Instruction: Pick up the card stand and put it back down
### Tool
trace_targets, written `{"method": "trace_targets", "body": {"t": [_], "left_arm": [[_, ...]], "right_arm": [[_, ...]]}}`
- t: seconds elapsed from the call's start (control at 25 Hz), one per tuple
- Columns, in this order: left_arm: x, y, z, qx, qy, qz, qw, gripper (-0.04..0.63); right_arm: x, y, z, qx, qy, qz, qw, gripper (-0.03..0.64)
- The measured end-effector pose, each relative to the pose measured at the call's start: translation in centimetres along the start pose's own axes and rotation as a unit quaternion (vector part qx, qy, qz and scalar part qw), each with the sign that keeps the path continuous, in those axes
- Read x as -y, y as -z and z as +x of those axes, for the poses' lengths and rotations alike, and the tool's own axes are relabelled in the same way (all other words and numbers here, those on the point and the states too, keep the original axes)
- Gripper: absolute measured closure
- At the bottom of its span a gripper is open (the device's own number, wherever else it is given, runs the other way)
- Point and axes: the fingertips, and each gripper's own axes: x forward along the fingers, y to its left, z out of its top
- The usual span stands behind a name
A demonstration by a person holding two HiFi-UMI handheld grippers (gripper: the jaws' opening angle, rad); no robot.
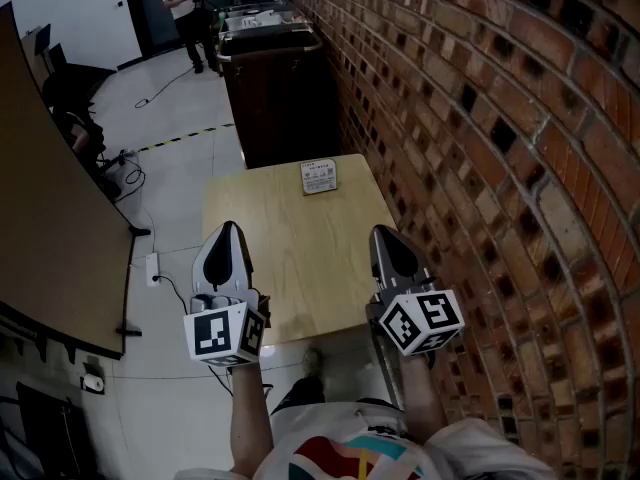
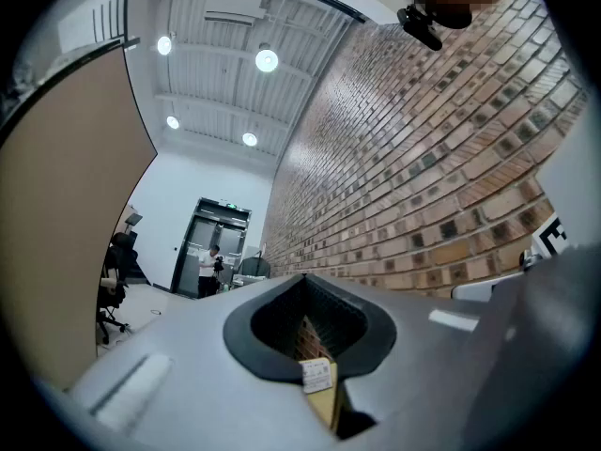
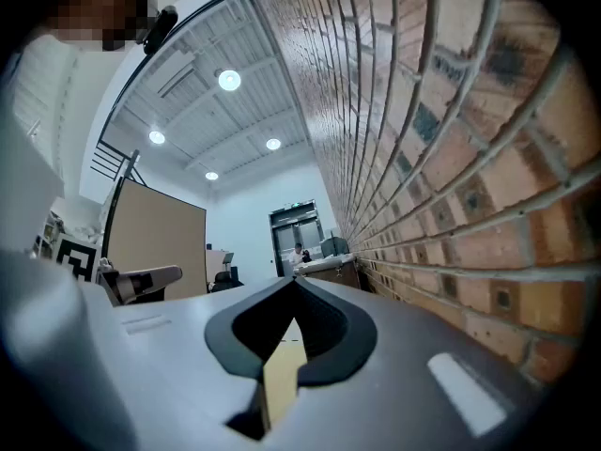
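Your left gripper [image 1: 227,232] and right gripper [image 1: 386,234] hang over the near end of the table [image 1: 290,278], well apart from each other. Both point toward its far end. Each gripper's jaws are pressed together tip to tip and grip no object.

The card stand [image 1: 319,177] sits upright at the far edge of the table, nearer the right corner and well apart from both grippers. Only open wooden tabletop lies between it and your grippers. In the left gripper view the card stand [image 2: 317,376] shows small through the gap below the closed tips.

Surroundings: a brick wall [image 1: 480,118] runs close along the table's right side. A dark cabinet [image 1: 272,93] stands just beyond the far edge, behind the card stand. A brown partition [image 1: 50,218] lines the left, with a power strip [image 1: 152,268] and cables on the floor near it. A person [image 1: 186,6] stands far back by the doorway.

Count: two grippers, one card stand, one table, one cabinet, one bystander.
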Motion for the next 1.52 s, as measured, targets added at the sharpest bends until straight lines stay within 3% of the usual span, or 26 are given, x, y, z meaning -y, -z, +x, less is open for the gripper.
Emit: {"method": "trace_targets", "body": {"t": [0.12, 0.24, 0.36, 0.8, 0.88, 1.0, 1.08, 1.12, 1.32, 1.52], "left_arm": [[-3.3, 0.1, 4.8, 0.014, -0.021, -0.012, 0.9996, 0.591], [-5.1, 2.0, 8.1, 0.002, -0.026, -0.019, 0.9995, 0.591], [-5.4, 3.5, 10.1, -0.02, -0.027, -0.021, 0.9992, 0.591], [-5.5, 4.9, 14.3, -0.027, -0.035, -0.019, 0.9988, 0.591], [-6.0, 5.8, 14.3, -0.036, -0.038, -0.018, 0.9985, 0.591], [-6.9, 7.4, 13.9, -0.061, -0.05, -0.018, 0.9967, 0.591], [-7.8, 8.8, 13.5, -0.08, -0.064, -0.02, 0.9945, 0.591], [-8.2, 9.7, 13.3, -0.091, -0.07, -0.022, 0.9931, 0.591], [-10.6, 13.2, 12.7, -0.139, -0.094, -0.022, 0.9856, 0.591], [-13.0, 15.1, 12.8, -0.147, -0.113, -0.028, 0.9822, 0.591]], "right_arm": [[0.9, 0.3, 4.9, -0.008, -0.001, -0.007, 1.0, 0.617], [2.1, 1.6, 8.5, -0.027, -0.001, -0.007, 1.0, 0.617], [3.4, 3.0, 11.2, -0.05, -0.007, 0.005, 0.999, 0.598], [6.7, 5.0, 17.3, -0.062, -0.007, -0.016, 0.998, 0.611], [7.0, 6.2, 19.8, -0.058, -0.017, -0.019, 0.998, 0.508], [8.4, 9.7, 25.6, -0.08, -0.014, -0.038, 0.996, 0.204], [9.7, 13.1, 29.7, -0.117, 0.002, -0.06, 0.991, 0.066], [10.4, 15.0, 31.5, -0.14, 0.01, -0.072, 0.987, 0.041], [13.2, 24.6, 37.1, -0.249, 0.049, -0.105, 0.962, 0.041], [15.4, 28.9, 38.4, -0.275, 0.088, -0.072, 0.955, 0.041]]}}
